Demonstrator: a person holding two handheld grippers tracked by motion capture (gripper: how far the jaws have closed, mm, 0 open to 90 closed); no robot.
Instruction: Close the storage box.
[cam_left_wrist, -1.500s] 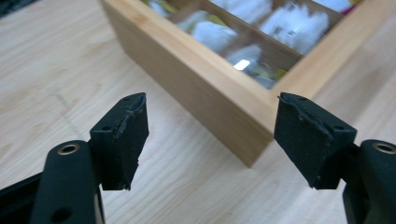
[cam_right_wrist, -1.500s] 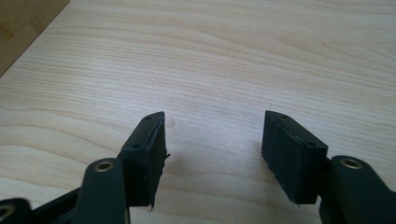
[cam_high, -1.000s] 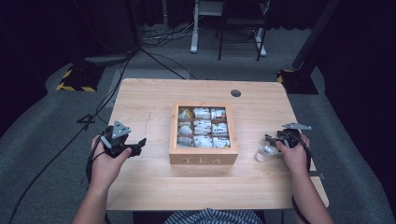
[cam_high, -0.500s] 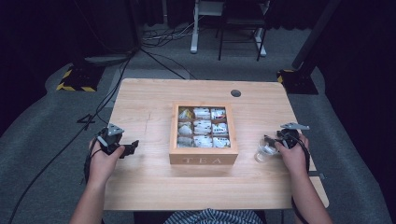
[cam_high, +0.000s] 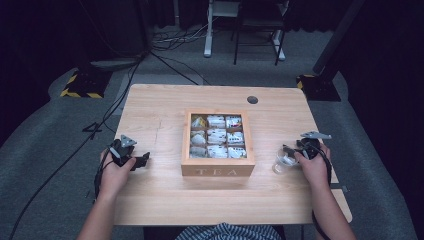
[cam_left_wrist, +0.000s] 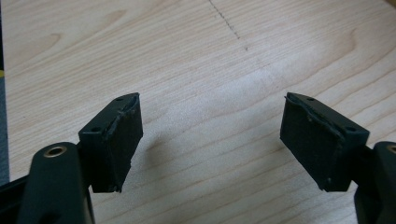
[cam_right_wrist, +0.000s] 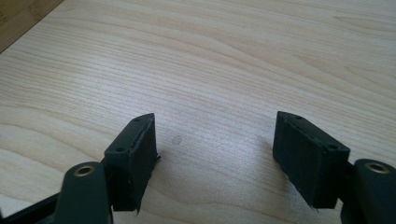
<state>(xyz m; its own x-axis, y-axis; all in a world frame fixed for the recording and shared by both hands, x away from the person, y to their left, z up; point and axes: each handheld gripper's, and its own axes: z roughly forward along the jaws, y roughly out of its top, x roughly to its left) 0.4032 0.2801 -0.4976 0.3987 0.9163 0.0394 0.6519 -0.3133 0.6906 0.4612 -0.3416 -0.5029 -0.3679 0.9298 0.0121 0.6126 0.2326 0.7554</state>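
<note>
High view first: nearest us, we hold one left gripper (cam_high: 142, 160) low over the table (cam_high: 165, 205) near its left edge, and one right gripper (cam_high: 289, 152) near the right edge. In the left gripper view our jaws stand spread wide with nothing but bare wood between them, and the right gripper view reads the same. Just beside the right gripper's tips sits one small clear cup (cam_high: 281, 162), resting on the table between that gripper and the box, touching neither pad as far as we can tell. Midway between our hands stands one open wooden tea box (cam_high: 218, 171) with nine compartments in three rows of three, each holding tea bags (cam_high: 216, 136). Farther back, the tabletop has one round dark hole (cam_high: 252, 99).
</note>
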